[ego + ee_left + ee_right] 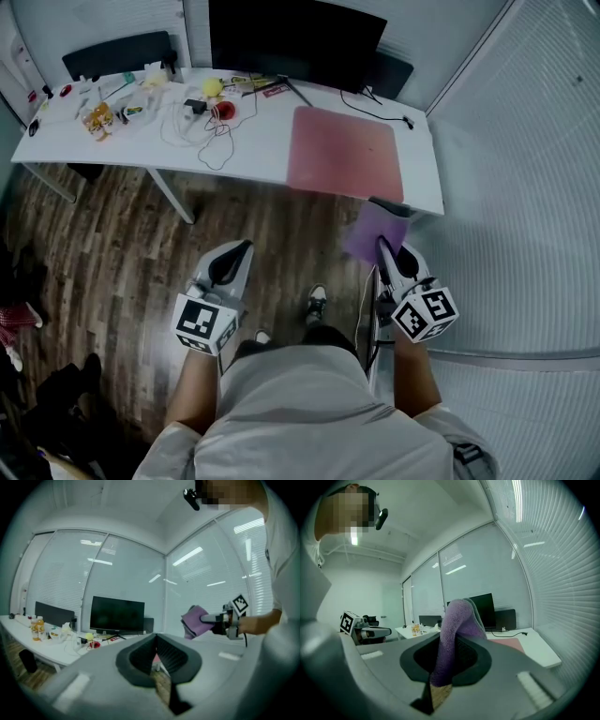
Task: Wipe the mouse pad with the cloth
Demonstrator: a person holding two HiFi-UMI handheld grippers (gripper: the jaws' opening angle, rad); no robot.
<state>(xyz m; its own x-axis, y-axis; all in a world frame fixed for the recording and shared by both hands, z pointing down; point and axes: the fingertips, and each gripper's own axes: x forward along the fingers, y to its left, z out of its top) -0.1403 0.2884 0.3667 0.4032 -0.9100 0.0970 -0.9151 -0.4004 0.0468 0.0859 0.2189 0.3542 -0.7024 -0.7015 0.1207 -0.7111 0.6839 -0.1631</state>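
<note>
Between the person and the mouse pad (345, 153) there is only bare wood-plank floor (122, 244). Both grippers hang low over the floor, well short of the desk (258, 141). The pad is a pink rectangle lying flat on the right part of the white desk, close to its near edge. Nothing rests on the pad.

A black monitor (295, 37) stands behind it at the far edge, and a thin black cable (375, 111) runs along the pad's far side. Left of the pad lie loose white cables (202, 127), a small red item (223, 111) and a yellow one (213, 87). Farther left is a scatter of small clutter, too small to name. A dark chair back (117, 53) shows beyond the desk's left end.

The right gripper (384, 248) has its jaws closed on the purple cloth (375, 232). The cloth bunches up between the pads and hangs out beyond the tips, toward the desk's near right corner but not touching it.

The left gripper (244, 248) has its jaws brought together with nothing between them (its own view shows only a thin slit of floor there).

Slatted blinds (525, 187) on glass walls close the room on the right, and similar panels run behind the monitor.
</note>
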